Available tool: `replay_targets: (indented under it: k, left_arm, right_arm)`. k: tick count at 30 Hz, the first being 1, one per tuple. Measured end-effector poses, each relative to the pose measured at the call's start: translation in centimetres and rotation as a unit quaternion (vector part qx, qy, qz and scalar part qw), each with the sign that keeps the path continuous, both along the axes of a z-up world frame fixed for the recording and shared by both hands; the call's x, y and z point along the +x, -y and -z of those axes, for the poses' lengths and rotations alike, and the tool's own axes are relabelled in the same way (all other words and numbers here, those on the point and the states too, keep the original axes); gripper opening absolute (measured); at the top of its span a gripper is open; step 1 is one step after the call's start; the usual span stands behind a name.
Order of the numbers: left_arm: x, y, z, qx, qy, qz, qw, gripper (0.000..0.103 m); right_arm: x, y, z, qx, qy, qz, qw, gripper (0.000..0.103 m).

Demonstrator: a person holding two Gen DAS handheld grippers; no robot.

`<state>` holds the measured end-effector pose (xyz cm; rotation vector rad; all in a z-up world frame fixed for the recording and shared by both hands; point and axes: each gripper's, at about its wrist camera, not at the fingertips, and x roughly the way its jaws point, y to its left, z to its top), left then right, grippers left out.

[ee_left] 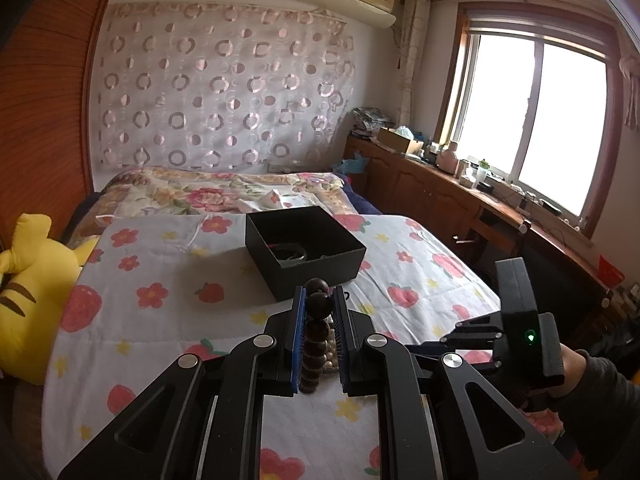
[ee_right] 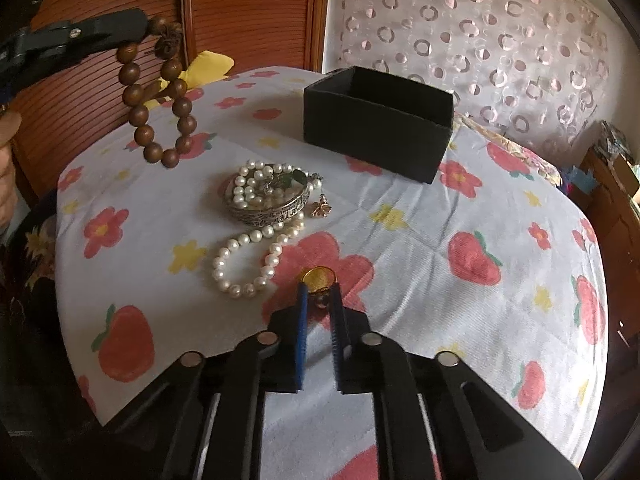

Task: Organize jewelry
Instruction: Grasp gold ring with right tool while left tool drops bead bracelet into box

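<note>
My left gripper is shut on a brown wooden bead bracelet and holds it in the air; the bracelet hangs from the left gripper in the right wrist view. The open black box stands on the bed just beyond, with some jewelry inside. It also shows in the right wrist view. My right gripper is shut on a gold ring at the bedspread. A pearl necklace and a silver bangle lie in a pile left of it.
The bed has a flowered white bedspread. A yellow plush toy lies at the bed's left edge. A wooden counter with clutter runs under the window on the right. My right gripper's body shows at the right.
</note>
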<state>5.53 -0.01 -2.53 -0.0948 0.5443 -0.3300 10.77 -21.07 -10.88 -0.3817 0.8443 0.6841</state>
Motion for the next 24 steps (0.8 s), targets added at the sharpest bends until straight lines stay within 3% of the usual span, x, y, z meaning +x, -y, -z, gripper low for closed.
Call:
replay_targets:
  k: [12,24]
  left_arm:
    - [2.8,1.4,-1.8,0.013,0.012,0.032,0.9993,0.012]
    - [12.8,4.8,-3.9,0.020,0.012,0.057,0.9981,0.012]
  right_arm:
    - [0.8,3.0,-2.4,0.042,0.015,0.016,0.999,0.009]
    - [6.7,5.1,-7.9,0.087,0.052,0.030,0.994,0.009]
